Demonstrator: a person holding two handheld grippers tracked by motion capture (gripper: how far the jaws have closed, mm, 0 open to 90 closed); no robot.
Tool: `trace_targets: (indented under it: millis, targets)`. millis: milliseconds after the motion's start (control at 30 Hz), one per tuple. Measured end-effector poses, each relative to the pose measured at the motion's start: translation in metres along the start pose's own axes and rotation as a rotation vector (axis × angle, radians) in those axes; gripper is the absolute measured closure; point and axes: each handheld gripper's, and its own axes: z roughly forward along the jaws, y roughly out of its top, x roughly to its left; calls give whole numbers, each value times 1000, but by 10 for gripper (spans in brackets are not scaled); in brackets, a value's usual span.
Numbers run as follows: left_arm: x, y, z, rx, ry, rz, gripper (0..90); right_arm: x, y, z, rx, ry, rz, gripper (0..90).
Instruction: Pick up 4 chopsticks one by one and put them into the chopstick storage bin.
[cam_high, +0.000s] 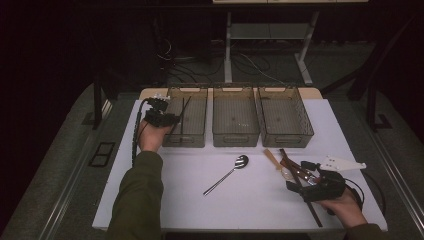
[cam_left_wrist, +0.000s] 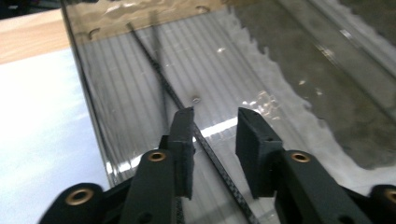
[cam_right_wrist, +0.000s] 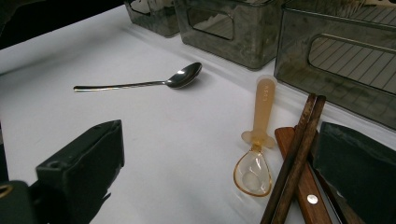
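Note:
My left gripper (cam_high: 162, 117) hangs over the left clear bin (cam_high: 184, 139), its jaws a little apart (cam_left_wrist: 215, 116). A thin black chopstick (cam_left_wrist: 159, 70) lies on the bin's floor and runs under the gap between the pads, which do not press on it. My right gripper (cam_high: 299, 176) stands wide open (cam_right_wrist: 219, 163) on the right of the table over a small pile of utensils. That pile holds a pair of brown chopsticks (cam_right_wrist: 299, 144), a wooden handle with a rivet (cam_right_wrist: 303, 191) and a translucent amber plastic spoon (cam_right_wrist: 259, 135).
A metal spoon (cam_high: 227, 175) lies in the middle of the white table cover (cam_high: 250, 205). The middle bin (cam_high: 235, 136) and the right bin (cam_high: 287, 136) stand in a row beside the left one at the far edge.

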Motion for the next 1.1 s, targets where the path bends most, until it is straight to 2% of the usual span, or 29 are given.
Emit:
trace_targets:
  millis: [100,167,400,567,767,933,1100]
  targets:
    - [-3,1,-5,-34,-23,22,607,0,0,0,0,-2,2,20]
    - [-6,2,-9,-49,-54,34,580,-1,0,0,2,-3,3,20]
    - [-21,3,-26,-124,-121,119,492,-1,0,0,4,-5,6,20]
    - [-33,0,-37,-161,-184,136,432,-1,-1,-1,1,-8,9,20]
    - [-47,-12,-48,-176,-231,184,385,-1,0,-1,8,-14,14,21]
    - [-60,-27,-55,-187,-266,204,346,-2,0,-2,11,-24,22,21]
    - [-72,-44,-59,-188,-286,236,294,-2,1,-5,20,-39,34,21]
